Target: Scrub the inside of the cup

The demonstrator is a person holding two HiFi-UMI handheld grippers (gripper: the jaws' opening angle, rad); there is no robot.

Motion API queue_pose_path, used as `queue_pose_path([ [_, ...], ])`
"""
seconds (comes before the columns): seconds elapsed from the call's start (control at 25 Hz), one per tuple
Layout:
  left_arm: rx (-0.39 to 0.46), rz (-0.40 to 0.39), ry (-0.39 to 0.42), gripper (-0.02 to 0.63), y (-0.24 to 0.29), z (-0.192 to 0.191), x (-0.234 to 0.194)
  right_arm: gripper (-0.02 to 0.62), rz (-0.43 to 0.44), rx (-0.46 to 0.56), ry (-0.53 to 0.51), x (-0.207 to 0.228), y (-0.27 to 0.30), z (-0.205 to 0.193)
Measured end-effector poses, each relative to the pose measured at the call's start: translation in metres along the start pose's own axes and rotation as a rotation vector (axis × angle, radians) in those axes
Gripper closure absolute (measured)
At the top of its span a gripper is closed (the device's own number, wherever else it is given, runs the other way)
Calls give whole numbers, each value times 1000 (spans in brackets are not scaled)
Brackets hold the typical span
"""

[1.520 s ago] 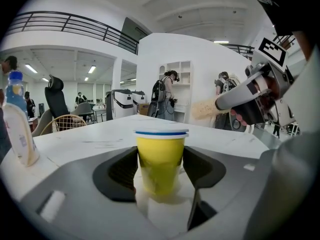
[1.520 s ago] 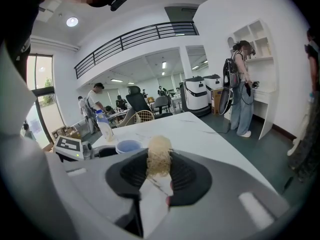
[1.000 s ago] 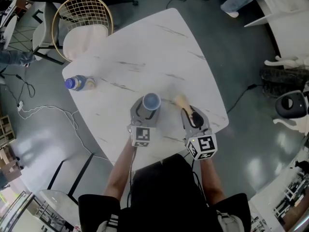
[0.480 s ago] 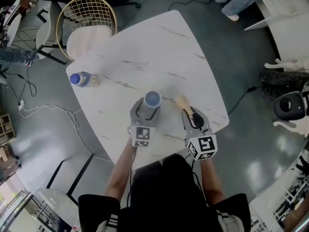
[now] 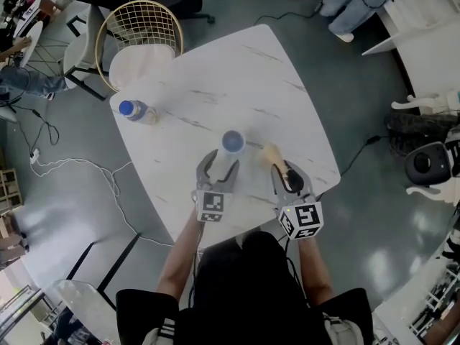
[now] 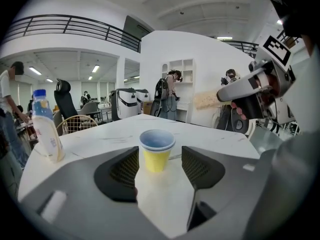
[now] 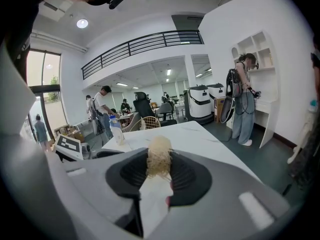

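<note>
Two handheld grippers tilt slightly downward, forearms side by side. Between the left gripper's (image 5: 219, 167) parted jaws, which have just been closing, a yellow paper cup with a blue inside (image 6: 157, 151) stands untouched. To its right, the right gripper (image 5: 284, 175) clamps a pale fibrous scrubber (image 7: 159, 156). Beneath lies a white marbled table (image 5: 237, 70).

left tongs (image 5: 219, 164), right tongs (image 5: 282, 172): grey, black-white marker cubes (image 5: 210, 205) | shirt (image 5: 244, 282): black, short sleeves
</note>
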State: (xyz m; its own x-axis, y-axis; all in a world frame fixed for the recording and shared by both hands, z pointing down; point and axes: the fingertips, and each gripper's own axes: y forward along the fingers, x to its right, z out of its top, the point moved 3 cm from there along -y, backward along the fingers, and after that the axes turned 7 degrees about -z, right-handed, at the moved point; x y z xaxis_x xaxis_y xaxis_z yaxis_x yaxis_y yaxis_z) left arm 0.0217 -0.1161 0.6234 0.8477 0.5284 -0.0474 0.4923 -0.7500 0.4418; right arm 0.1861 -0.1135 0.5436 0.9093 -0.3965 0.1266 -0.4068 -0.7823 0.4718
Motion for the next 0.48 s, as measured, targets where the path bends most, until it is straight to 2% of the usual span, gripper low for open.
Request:
queue_pose_path([
  [0.48,79,26,40,425,-75,29,19,488,9,80,-37,-41,-56,11],
])
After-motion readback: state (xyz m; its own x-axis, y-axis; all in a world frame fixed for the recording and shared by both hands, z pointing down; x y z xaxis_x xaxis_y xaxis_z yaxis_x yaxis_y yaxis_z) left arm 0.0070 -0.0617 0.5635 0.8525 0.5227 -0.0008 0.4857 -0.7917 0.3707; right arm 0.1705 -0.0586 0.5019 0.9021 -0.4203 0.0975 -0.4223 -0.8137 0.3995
